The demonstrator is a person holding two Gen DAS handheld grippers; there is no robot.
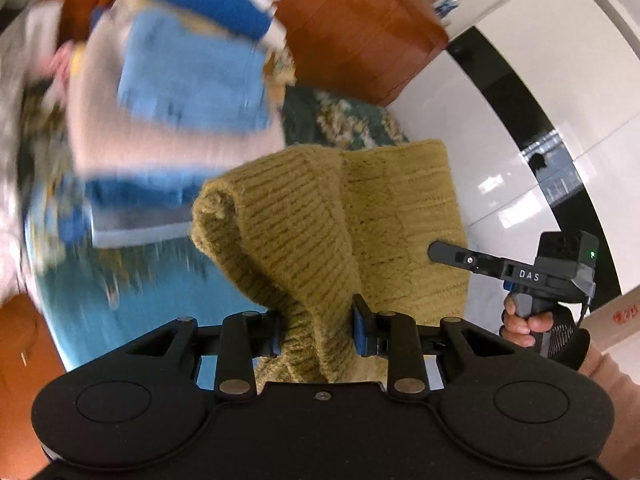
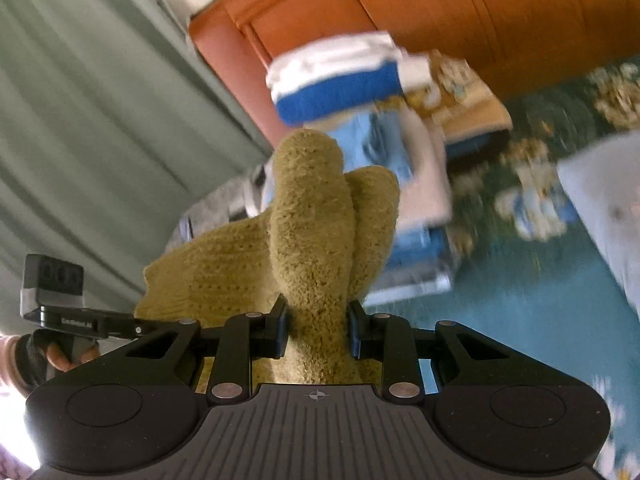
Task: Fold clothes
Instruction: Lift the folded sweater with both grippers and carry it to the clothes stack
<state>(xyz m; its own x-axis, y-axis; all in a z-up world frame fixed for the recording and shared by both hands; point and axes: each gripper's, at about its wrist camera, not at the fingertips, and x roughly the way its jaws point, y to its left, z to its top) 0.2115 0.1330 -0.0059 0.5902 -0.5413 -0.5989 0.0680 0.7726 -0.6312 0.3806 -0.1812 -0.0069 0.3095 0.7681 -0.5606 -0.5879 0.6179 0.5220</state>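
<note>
An olive-green knit sweater (image 1: 304, 232) is hanging in the air between two handheld grippers, lifted clear of a blue floral bedspread (image 1: 168, 292). At far left in the left wrist view, a blurred stack of folded clothes (image 1: 180, 92) in blue, beige and white is lying on that bedspread, in front of an orange-brown wooden cabinet (image 1: 360, 28). At centre, the left gripper (image 1: 318, 330) is clenching a bunched ribbed fold of the sweater, its blue-padded fingers (image 1: 362, 332) standing narrowly apart with the knit filling the gap between them. To the right, the rest of the garment is draping down in front of glossy white floor tiles (image 1: 480, 128), and the other tool is reaching in from the side with its tip against the knit, a person's hand (image 1: 524, 322) wrapping its grip.

In the right wrist view, the person's other hand (image 2: 60, 356) is showing at far left before a grey-green curtain (image 2: 88, 120). At centre, the right gripper (image 2: 318, 334) is likewise pinching a thick fuzzy roll of the sweater, jaws pressing the fabric from both sides. Beyond it the folded stack is lying blurred, and a pale grey cloth (image 2: 600, 208) is resting on the bedspread at far right.
</note>
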